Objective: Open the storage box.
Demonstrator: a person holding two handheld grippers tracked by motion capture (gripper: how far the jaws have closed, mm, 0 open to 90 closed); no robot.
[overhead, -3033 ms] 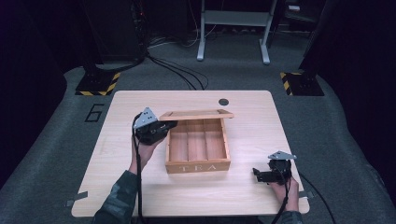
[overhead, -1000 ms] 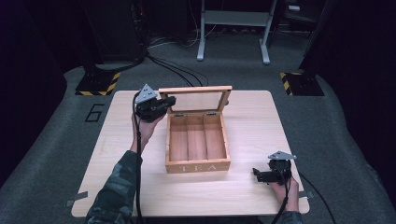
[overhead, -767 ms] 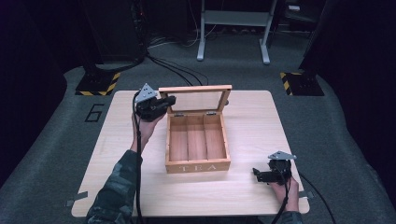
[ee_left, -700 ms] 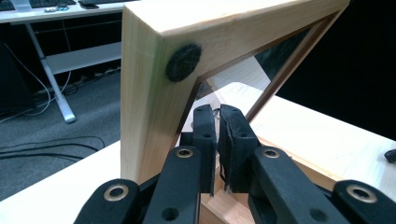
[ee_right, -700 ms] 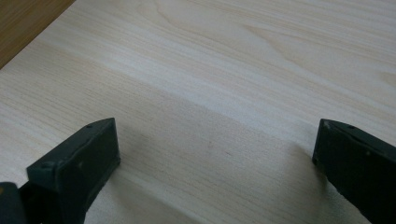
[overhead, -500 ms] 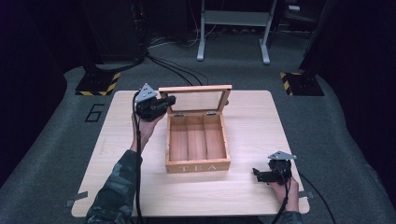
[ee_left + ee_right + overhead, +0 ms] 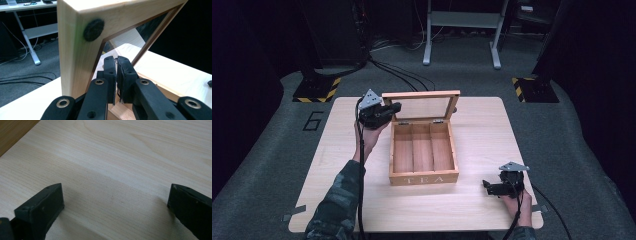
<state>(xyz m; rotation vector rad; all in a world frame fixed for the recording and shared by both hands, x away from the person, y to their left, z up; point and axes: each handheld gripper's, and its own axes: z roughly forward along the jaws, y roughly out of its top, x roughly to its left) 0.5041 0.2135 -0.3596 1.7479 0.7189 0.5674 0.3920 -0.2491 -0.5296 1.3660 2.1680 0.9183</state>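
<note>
Lid (image 7: 422, 106) of tea box (image 7: 424, 155) mid-table stands upright, opening looks done | my left gripper (image 7: 393, 107) jaws closed beside lid corner, gripping nothing | right gripper (image 7: 486, 186) wide open, empty, resting on table (image 7: 482, 130) | compartments empty.

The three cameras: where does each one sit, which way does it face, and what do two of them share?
High view: above the person's side, looking forward and down on the table; both forearms show.
Left gripper view: rides the left gripper, jaws nearly together beside the raised lid.
Right gripper view: rides the right gripper, jaws wide over bare wood.
Shared: the lid also shows in the high view.
</note>
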